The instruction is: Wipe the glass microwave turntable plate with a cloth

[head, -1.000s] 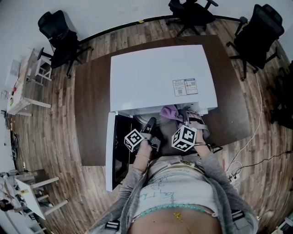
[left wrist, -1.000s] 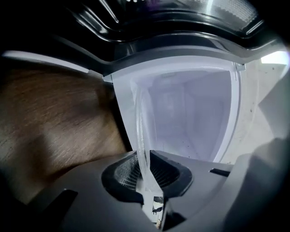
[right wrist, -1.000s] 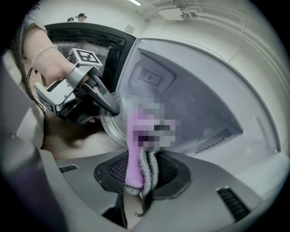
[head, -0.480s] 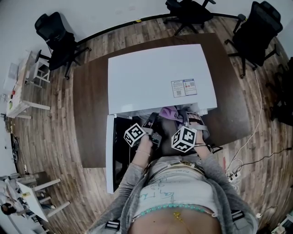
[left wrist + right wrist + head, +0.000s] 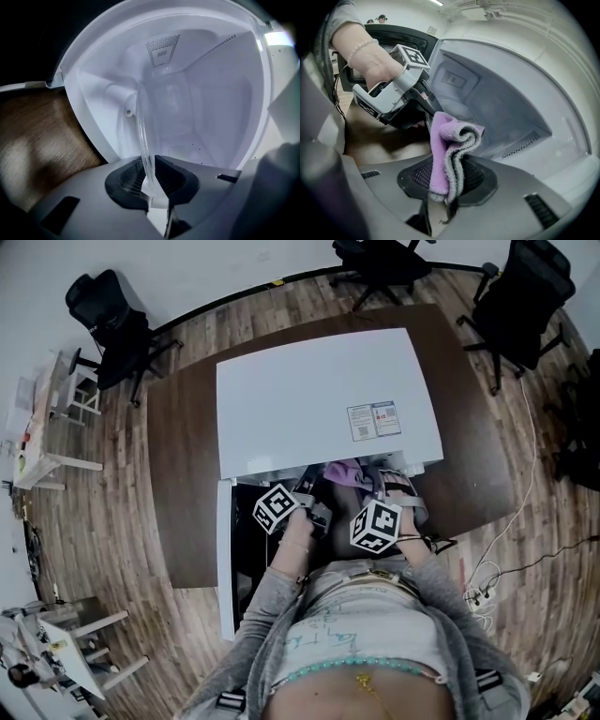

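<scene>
Left gripper view: our left gripper point(image 5: 149, 163) has its fingers clamped on the glass plate point(image 5: 142, 123), held on edge at the microwave point(image 5: 319, 399) mouth. Our right gripper point(image 5: 449, 190) pinches the cloth point(image 5: 451, 140) just right of it. We judge wiping not yet begun.

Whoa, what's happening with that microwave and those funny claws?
A person stands at an open microwave with a claw in each hand. The left claw pinches the clear glass plate by its rim, on edge, in front of the oven's inside. The right claw grips a folded purple cloth, held up close beside the left claw. I can't tell if the cloth touches the plate.
</scene>
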